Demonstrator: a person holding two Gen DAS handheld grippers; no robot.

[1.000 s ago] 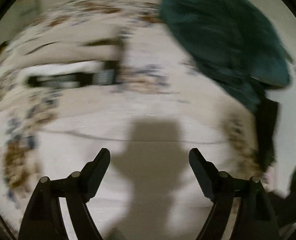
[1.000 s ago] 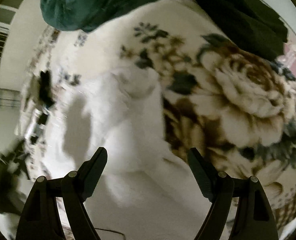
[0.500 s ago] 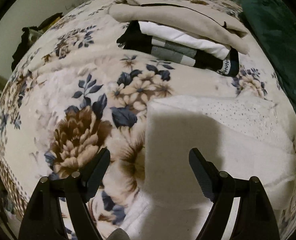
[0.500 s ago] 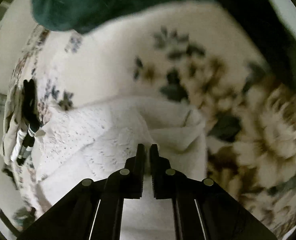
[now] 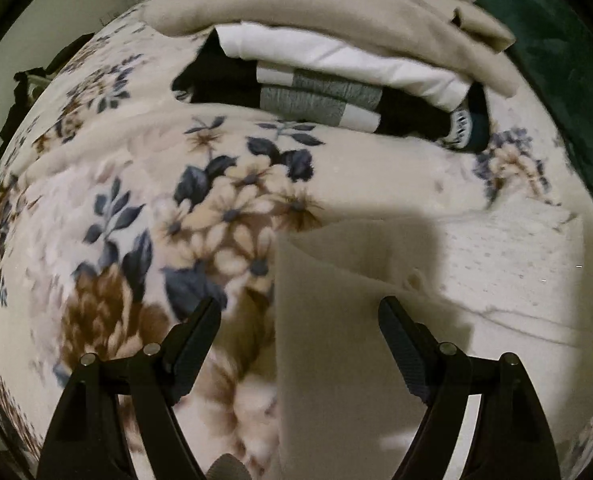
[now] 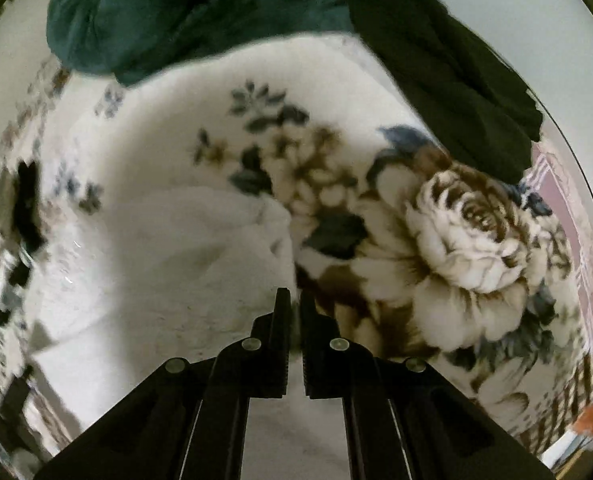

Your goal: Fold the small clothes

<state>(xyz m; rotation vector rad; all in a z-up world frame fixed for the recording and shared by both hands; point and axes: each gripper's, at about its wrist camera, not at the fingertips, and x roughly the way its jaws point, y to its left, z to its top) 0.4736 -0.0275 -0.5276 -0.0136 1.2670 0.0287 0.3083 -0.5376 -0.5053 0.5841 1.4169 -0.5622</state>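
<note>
Left wrist view: the left gripper (image 5: 299,322) has its two black fingers (image 5: 198,334) spread wide with nothing between them that they grip; they hover over the near left corner of a white knitted garment (image 5: 496,280), whose folded left edge runs between the fingers and lies in the gripper's shadow; the garment spreads flat to the right across a floral blanket (image 5: 136,208) printed with cream, brown and navy flowers; farther off sits a stack of folded clothes (image 5: 336,76), with a beige piece on top, a white piece under it and a black, grey and white striped piece at the bottom; a dark green fleece (image 5: 568,60) lies at the far right.

Right wrist view: the right gripper (image 6: 291,300) has its fingers (image 6: 282,320) drawn nearly together, leaving only a narrow slit, and the right edge of the white garment (image 6: 168,264) meets their tips, though motion blur makes it hard to tell how much cloth is pinched; the garment lies to the left of the fingers on the blanket (image 6: 468,240), where a large cream and brown rose shows to the right; the green fleece (image 6: 168,16) is heaped at the far edge, with a black cloth (image 6: 456,76) draped beside it at the far right.
</note>
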